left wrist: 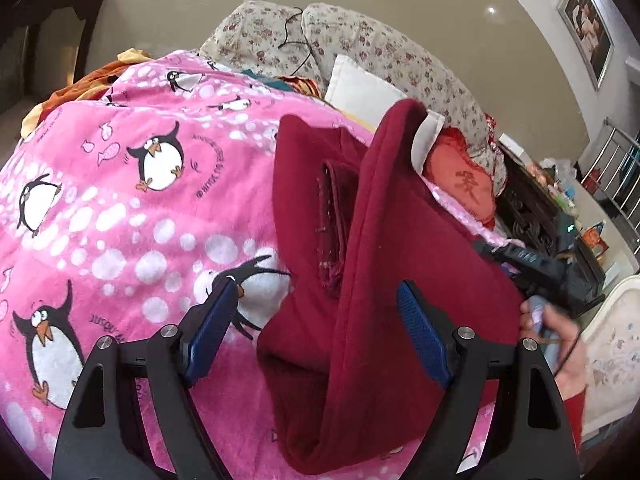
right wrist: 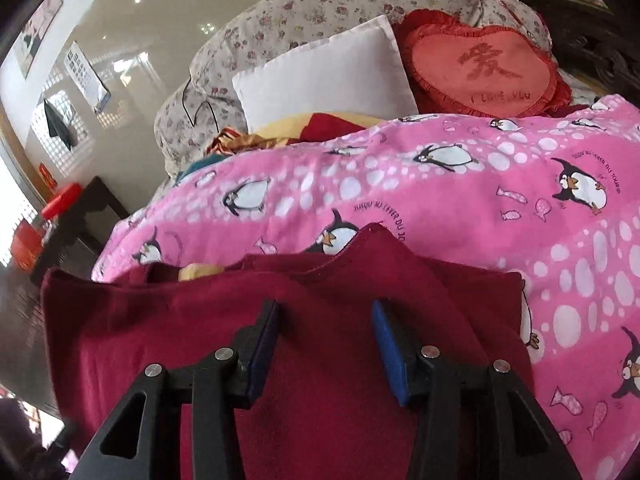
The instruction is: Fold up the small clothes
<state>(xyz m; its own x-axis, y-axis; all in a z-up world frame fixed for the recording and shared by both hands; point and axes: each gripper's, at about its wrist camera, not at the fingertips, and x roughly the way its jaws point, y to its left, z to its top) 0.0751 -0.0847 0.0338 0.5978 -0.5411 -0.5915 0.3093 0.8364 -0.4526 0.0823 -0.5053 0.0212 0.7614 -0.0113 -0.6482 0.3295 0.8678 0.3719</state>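
Note:
A dark red garment [left wrist: 380,240] lies on the pink penguin blanket [left wrist: 120,200], one side lifted in a raised fold toward the right. My left gripper [left wrist: 316,300] is open, its blue pads [left wrist: 212,328] wide apart, with the garment's lower part between them. In the right wrist view the same red garment [right wrist: 200,320] spreads under my right gripper [right wrist: 324,312], which is open above the cloth, with its blue pads [right wrist: 388,344] apart. A hand with the other gripper's handle [left wrist: 556,328] shows at the right edge of the left wrist view.
A white pillow [right wrist: 328,76], a red heart cushion [right wrist: 480,64] and floral bedding [right wrist: 320,0] lie at the bed's head. Other clothes [right wrist: 280,128] are piled behind the blanket. A dark side table [right wrist: 72,224] stands left; a dark cabinet [left wrist: 536,216] stands right.

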